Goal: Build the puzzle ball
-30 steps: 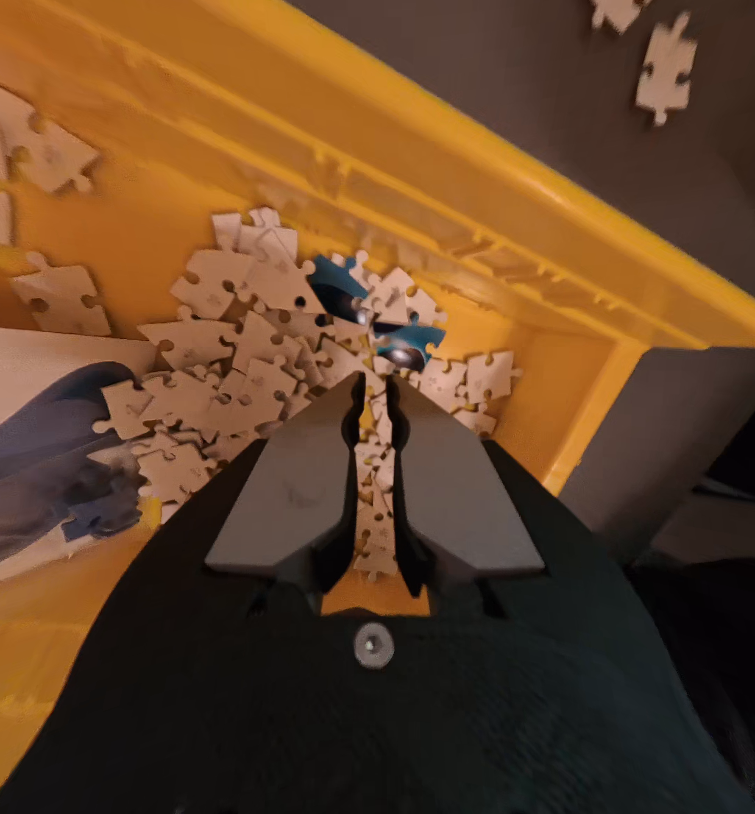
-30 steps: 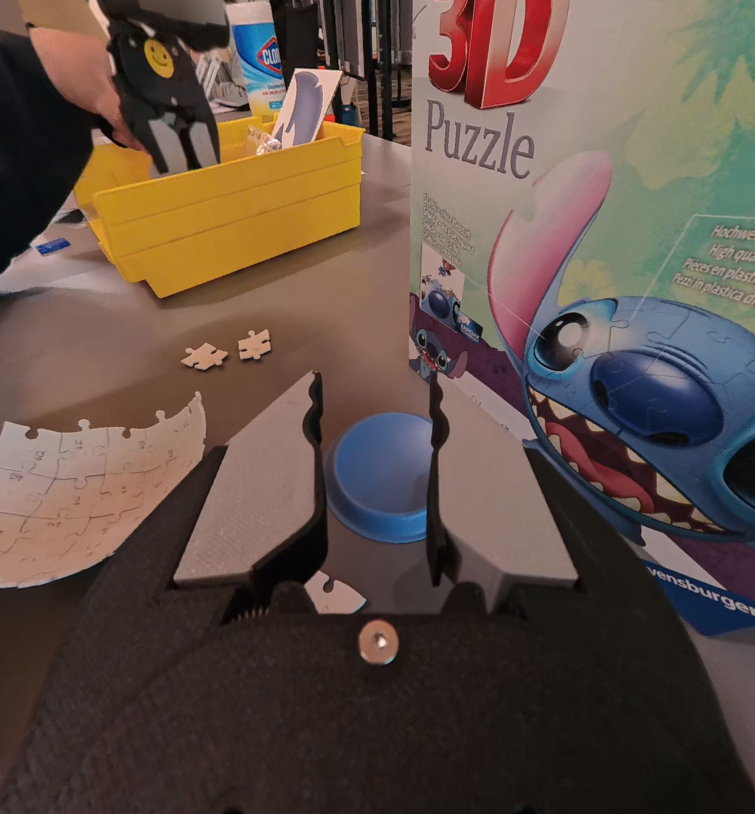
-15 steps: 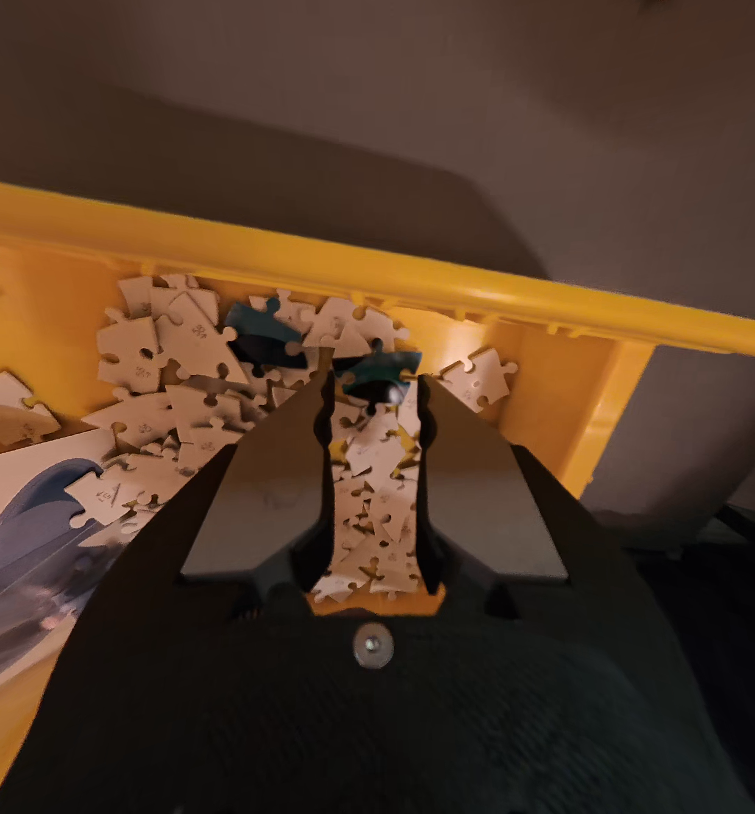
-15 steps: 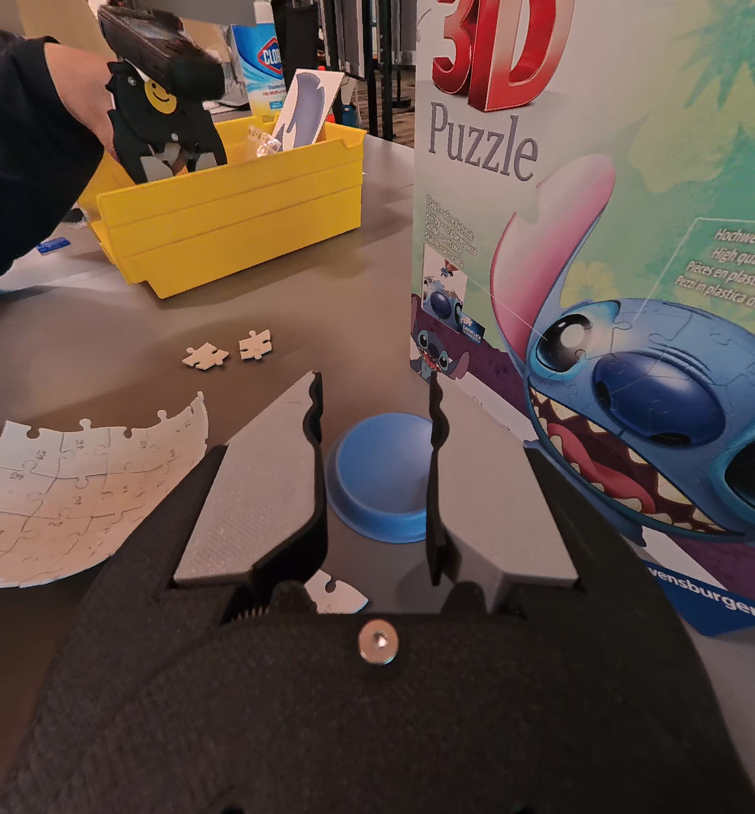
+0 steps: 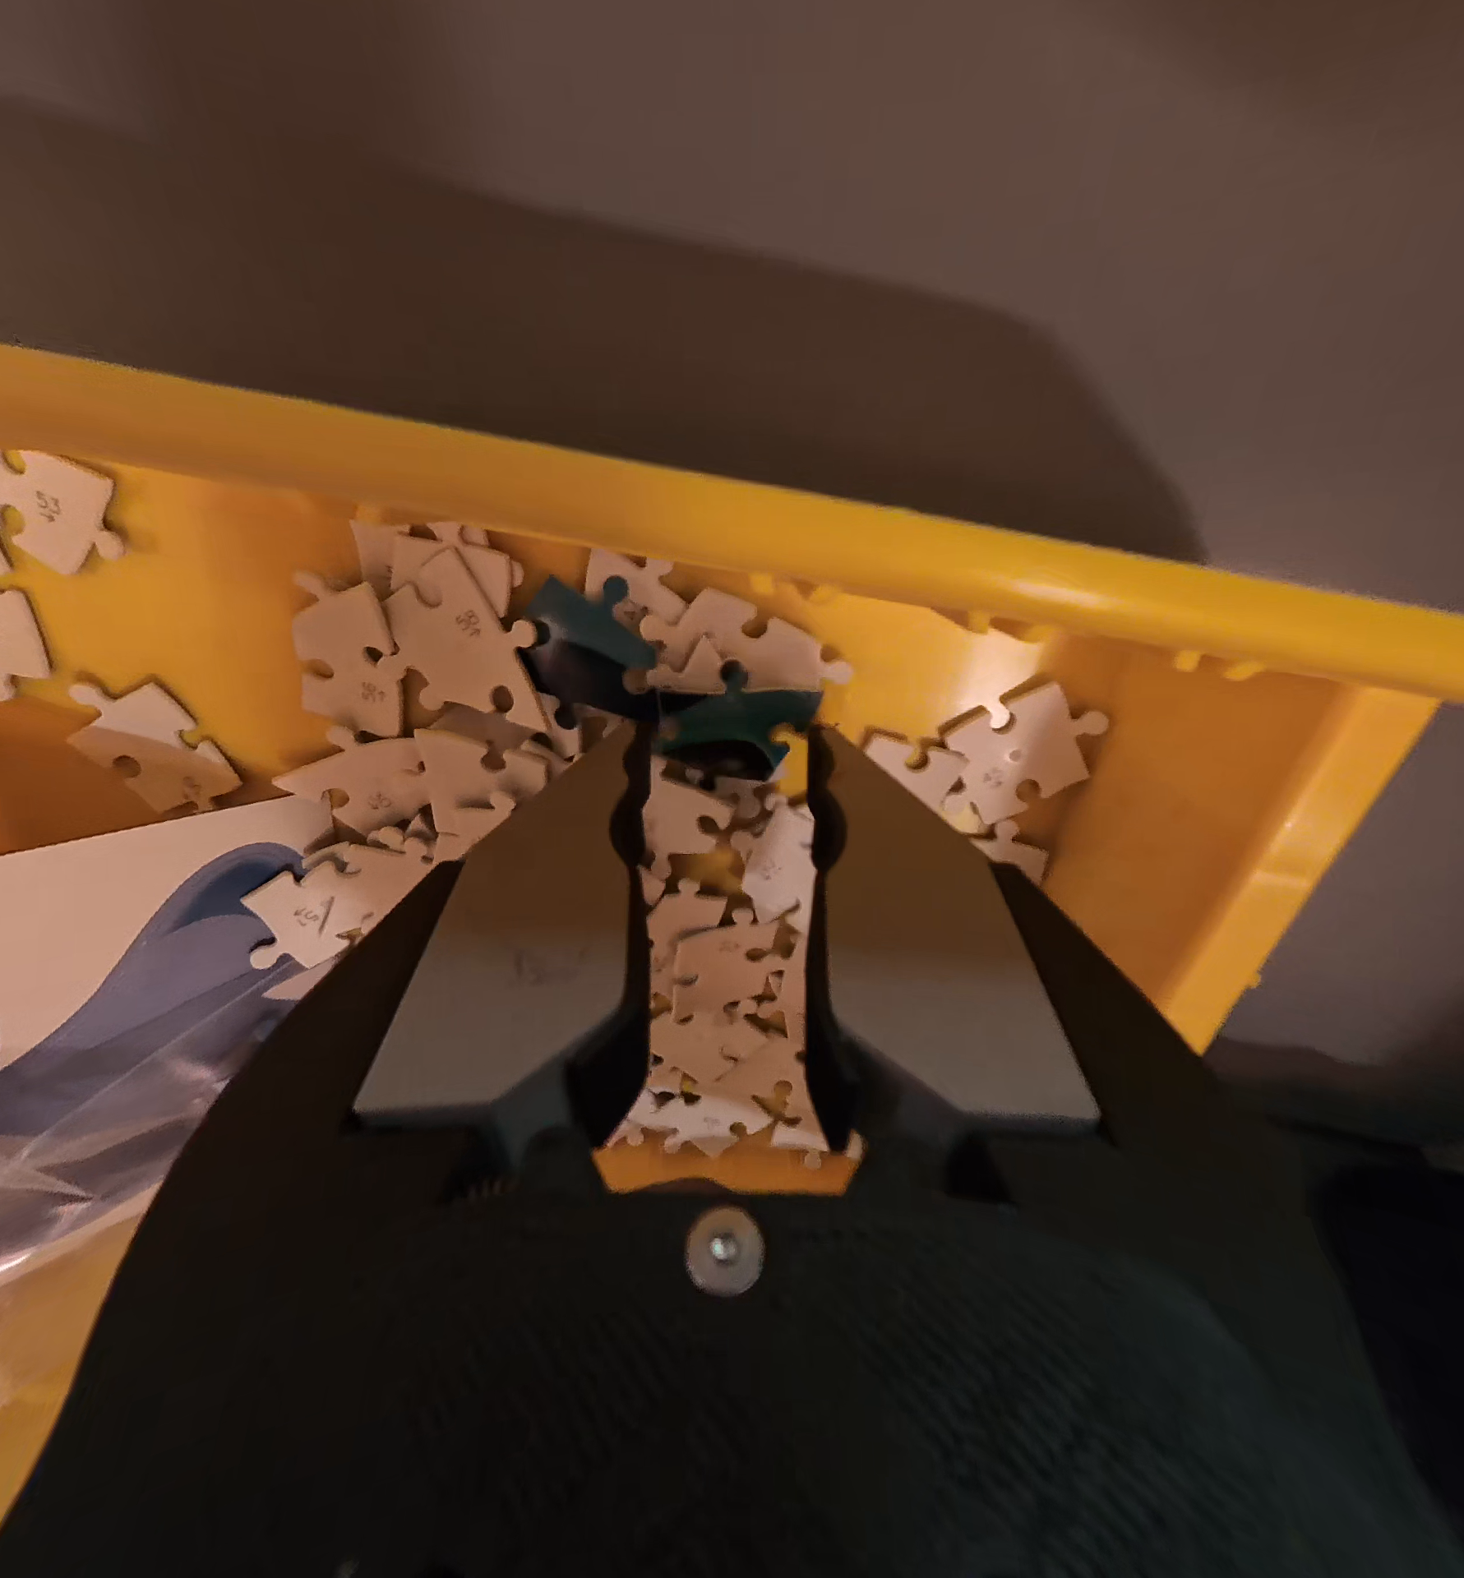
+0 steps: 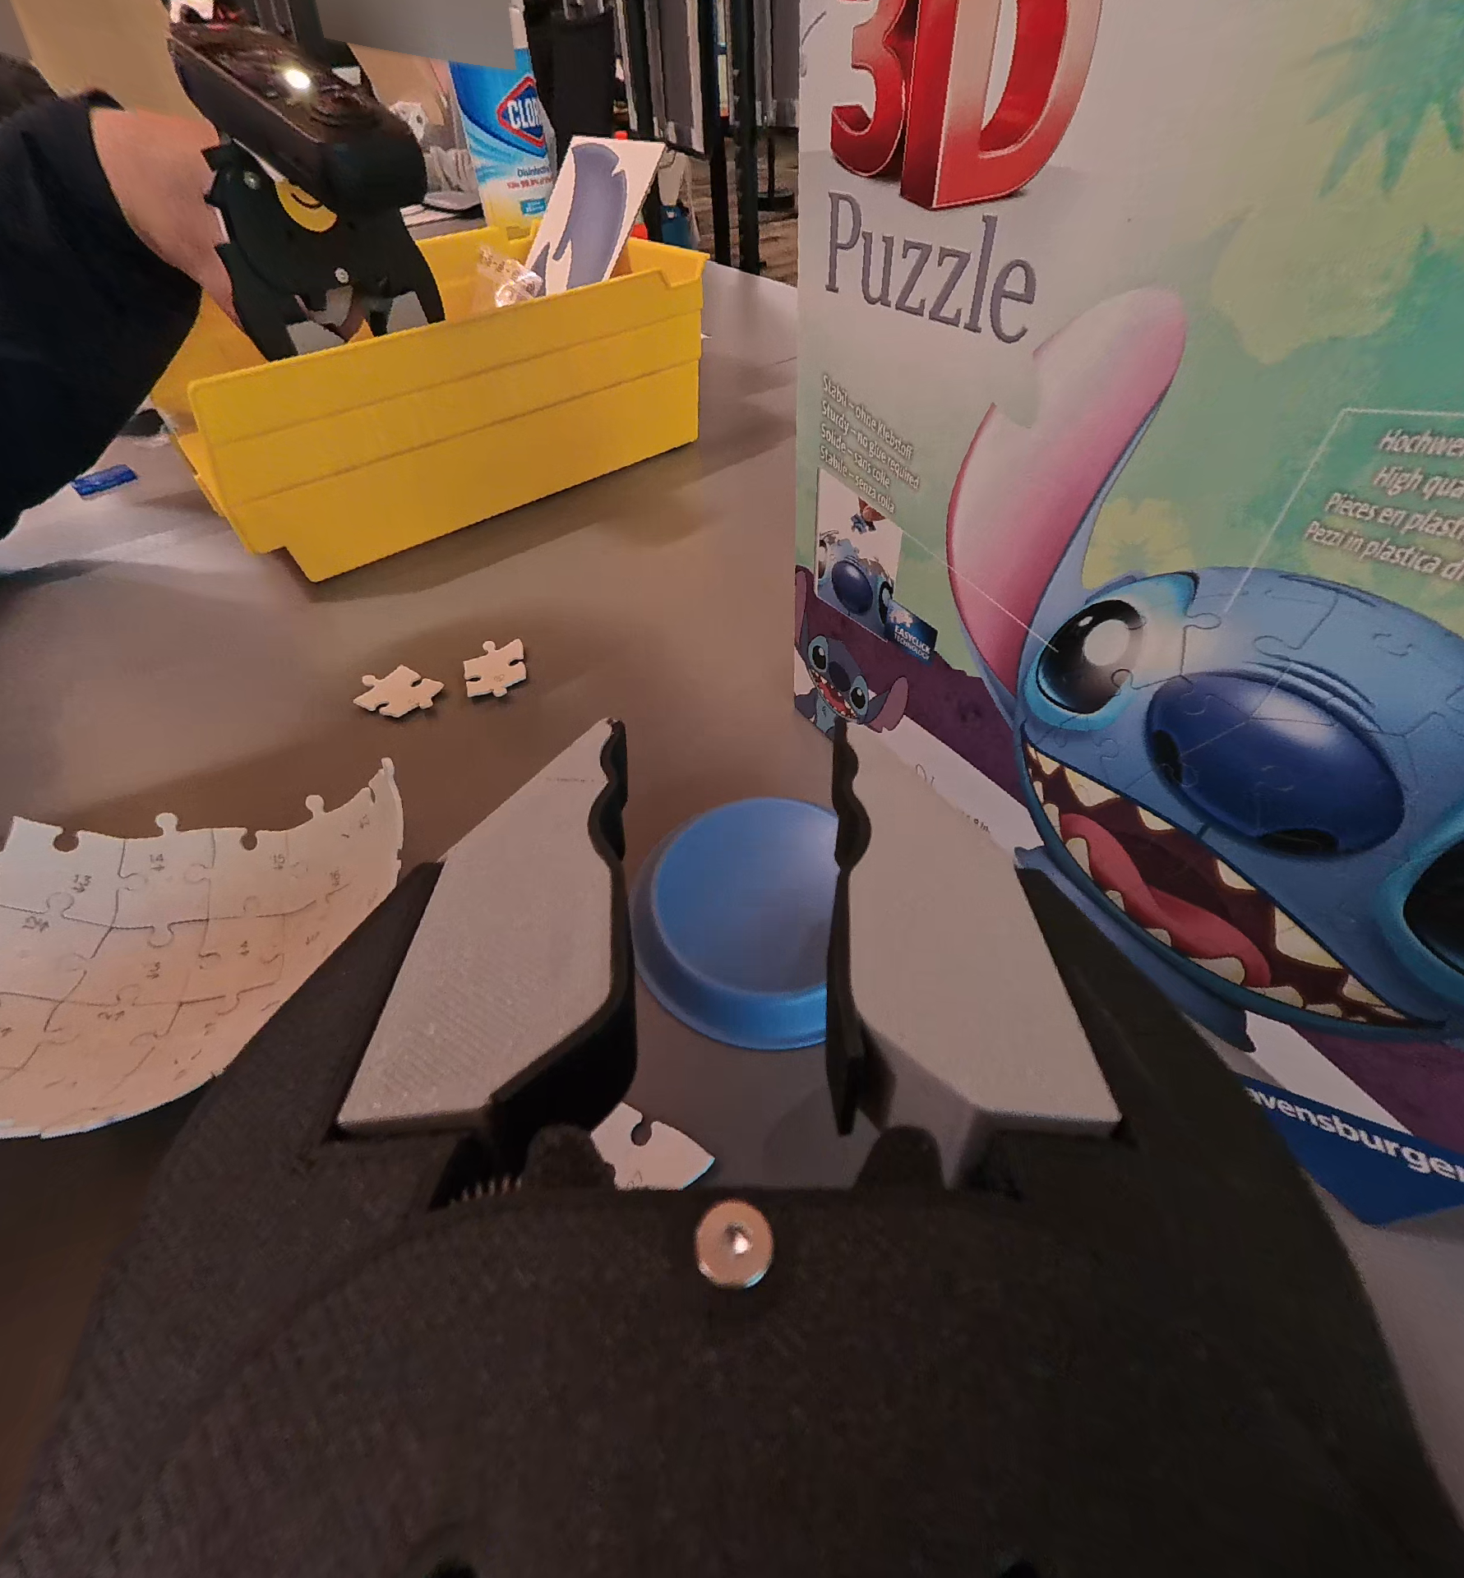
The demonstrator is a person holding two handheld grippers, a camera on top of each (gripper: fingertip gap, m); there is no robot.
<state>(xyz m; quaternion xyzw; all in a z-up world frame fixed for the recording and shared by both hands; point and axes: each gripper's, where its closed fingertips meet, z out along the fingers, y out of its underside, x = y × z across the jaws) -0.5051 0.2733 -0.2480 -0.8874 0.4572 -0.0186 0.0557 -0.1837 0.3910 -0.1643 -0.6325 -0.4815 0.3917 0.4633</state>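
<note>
Left gripper (image 5: pixel 724 734): fingers apart, nothing clamped, tips down inside the yellow bin (image 5: pixel 796 546) over a heap of loose puzzle pieces (image 5: pixel 724 965), most lying pale side up.
Teal piece (image 5: pixel 737 721): lay printed side up right at the fingertips, at 12 o'clock from the gap; whether either tip touched it could not be told.
Second dark piece (image 5: pixel 591 632): sat at 11 o'clock from the first.
Printed sheet (image 5: pixel 96 939): lay in the bin at 9 o'clock, with a clear bag (image 5: pixel 70 1136) over its lower part.
Right gripper (image 6: pixel 724 751): fingers apart and empty, low over the grey table (image 6: pixel 583 581).
Blue stand (image 6: pixel 737 922): was on the table between the fingers.
Assembled curved section (image 6: pixel 139 939): lay at 9 o'clock, pale side up.
Two loose pieces (image 6: pixel 446 679): were at 11 o'clock.
Puzzle box (image 6: pixel 1181 512): stood upright at 2 o'clock.
</note>
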